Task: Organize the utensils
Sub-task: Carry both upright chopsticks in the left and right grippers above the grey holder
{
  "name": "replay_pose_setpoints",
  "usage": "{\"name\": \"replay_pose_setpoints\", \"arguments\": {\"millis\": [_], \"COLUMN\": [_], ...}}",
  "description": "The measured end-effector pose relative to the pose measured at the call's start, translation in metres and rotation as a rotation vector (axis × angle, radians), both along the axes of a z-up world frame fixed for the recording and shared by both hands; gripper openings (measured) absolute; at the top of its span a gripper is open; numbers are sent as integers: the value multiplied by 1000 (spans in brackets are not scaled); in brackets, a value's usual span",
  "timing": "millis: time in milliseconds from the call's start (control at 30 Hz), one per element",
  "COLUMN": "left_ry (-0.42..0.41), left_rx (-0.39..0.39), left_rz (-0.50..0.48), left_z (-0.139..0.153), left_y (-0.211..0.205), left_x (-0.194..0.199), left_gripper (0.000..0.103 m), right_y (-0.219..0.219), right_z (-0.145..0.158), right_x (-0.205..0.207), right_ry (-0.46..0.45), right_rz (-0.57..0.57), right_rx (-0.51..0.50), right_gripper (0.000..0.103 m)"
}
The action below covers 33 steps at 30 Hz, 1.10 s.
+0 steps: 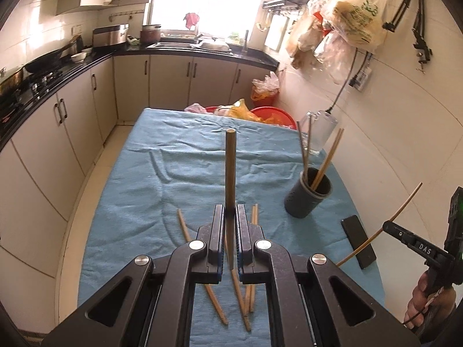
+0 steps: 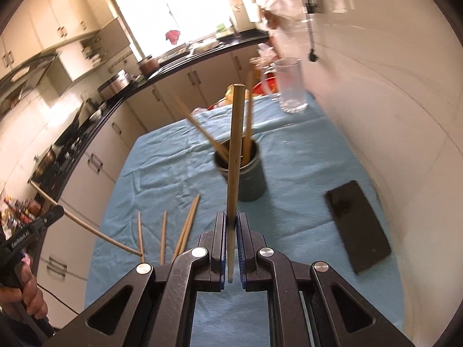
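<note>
I am clamping one chopstick [image 1: 230, 173] in my left claw [image 1: 230, 211], its jaws pressed together on it, the stick rising upright from the pads. My right claw [image 2: 231, 219] is gripping a second chopstick [image 2: 235, 156] the same way, and it is lining up in front of the dark cup [image 2: 246, 173], where other sticks are already leaning. More chopsticks [image 2: 185, 225] are lying loose on the blue cloth [image 1: 162, 173] near me. A phone [image 2: 357, 225] is lying on the cloth to the right of the cup.
</note>
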<state>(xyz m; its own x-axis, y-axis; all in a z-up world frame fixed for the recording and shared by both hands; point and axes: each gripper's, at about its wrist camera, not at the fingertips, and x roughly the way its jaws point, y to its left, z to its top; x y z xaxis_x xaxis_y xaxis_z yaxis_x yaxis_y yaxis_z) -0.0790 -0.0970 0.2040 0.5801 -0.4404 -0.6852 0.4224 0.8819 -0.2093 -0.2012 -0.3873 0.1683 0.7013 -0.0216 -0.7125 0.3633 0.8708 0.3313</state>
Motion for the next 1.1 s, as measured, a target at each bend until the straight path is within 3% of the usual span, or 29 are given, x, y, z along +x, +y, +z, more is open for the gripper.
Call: {"name": "replay_pose_setpoints", "arguments": {"millis": [633, 1100], "left_ry": [-24, -70], "left_rx": [-18, -70], "left_rz": [-204, -236], "left_z": [27, 79], "left_y": [-87, -132], "left_x": [-4, 23], "left_gripper": [6, 6], "right_y": [-51, -82], "right_z": [10, 32], "right_x": [-64, -40], "right_ry": [-30, -94], "right_rz": [-168, -143], "right_rx": [31, 45], "right_gripper": [7, 7]}}
